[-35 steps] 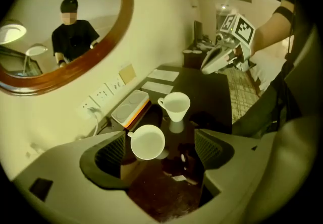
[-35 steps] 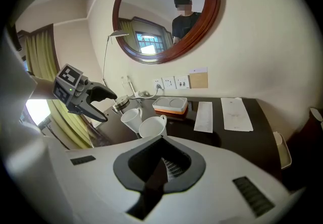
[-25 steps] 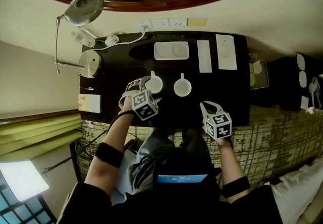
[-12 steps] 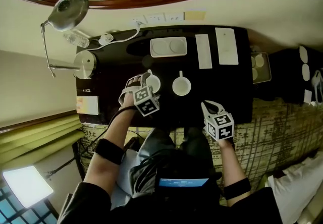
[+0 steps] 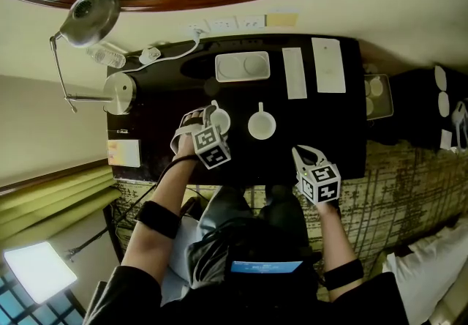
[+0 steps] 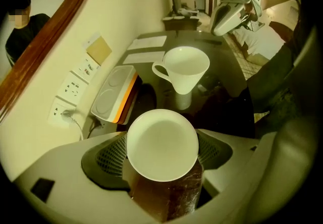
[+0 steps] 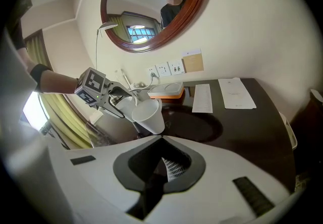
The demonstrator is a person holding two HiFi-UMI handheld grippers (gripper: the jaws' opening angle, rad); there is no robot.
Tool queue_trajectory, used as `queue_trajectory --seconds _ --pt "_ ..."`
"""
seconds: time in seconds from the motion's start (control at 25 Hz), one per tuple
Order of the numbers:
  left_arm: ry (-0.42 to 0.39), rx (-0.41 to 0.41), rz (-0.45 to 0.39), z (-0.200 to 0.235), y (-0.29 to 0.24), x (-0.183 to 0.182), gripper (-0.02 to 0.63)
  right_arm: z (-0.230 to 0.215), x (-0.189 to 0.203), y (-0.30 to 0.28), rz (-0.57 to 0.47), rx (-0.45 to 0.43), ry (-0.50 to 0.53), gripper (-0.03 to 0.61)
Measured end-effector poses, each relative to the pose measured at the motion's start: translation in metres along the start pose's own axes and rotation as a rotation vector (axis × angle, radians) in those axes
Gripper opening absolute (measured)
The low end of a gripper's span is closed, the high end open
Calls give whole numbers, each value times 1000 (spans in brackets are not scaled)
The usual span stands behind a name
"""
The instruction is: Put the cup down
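Note:
Two white cups stand on the dark table (image 5: 333, 137). The left cup (image 5: 219, 121) (image 6: 161, 145) sits upright between the jaws of my left gripper (image 5: 205, 120) (image 6: 161, 155). Those jaws are closing around it, and its rim nearly fills the space between the pads, with no firm press visible. The second cup (image 5: 262, 125) (image 6: 184, 69) (image 7: 149, 114), with a handle, stands just to the right, untouched. My right gripper (image 5: 303, 152) (image 7: 164, 165) hovers shut and empty at the table's front edge.
A white tray (image 5: 242, 66) with an orange edge lies at the back by the wall sockets. Two paper cards (image 5: 327, 65) lie at the back right. A desk lamp (image 5: 91, 12) with its round base (image 5: 118, 91) stands at the left. A mirror hangs above.
The left gripper stays at the left cup, and the cup stays on the table. The head view has shifted slightly. The right gripper has not moved.

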State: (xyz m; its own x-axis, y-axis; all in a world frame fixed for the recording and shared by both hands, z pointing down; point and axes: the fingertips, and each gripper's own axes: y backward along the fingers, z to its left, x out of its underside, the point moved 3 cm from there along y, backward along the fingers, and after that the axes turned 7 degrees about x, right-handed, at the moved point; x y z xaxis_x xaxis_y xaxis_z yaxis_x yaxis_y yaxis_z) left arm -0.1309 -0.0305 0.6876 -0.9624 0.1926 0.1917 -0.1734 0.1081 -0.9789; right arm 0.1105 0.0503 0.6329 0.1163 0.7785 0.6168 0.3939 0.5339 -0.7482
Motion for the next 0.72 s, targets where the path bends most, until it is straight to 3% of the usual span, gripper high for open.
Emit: queue_trajectory --seconds 0.72 --pt "-84 -56 -1 14 12 -9 382 2 -10 -7 -14 -10 15 8"
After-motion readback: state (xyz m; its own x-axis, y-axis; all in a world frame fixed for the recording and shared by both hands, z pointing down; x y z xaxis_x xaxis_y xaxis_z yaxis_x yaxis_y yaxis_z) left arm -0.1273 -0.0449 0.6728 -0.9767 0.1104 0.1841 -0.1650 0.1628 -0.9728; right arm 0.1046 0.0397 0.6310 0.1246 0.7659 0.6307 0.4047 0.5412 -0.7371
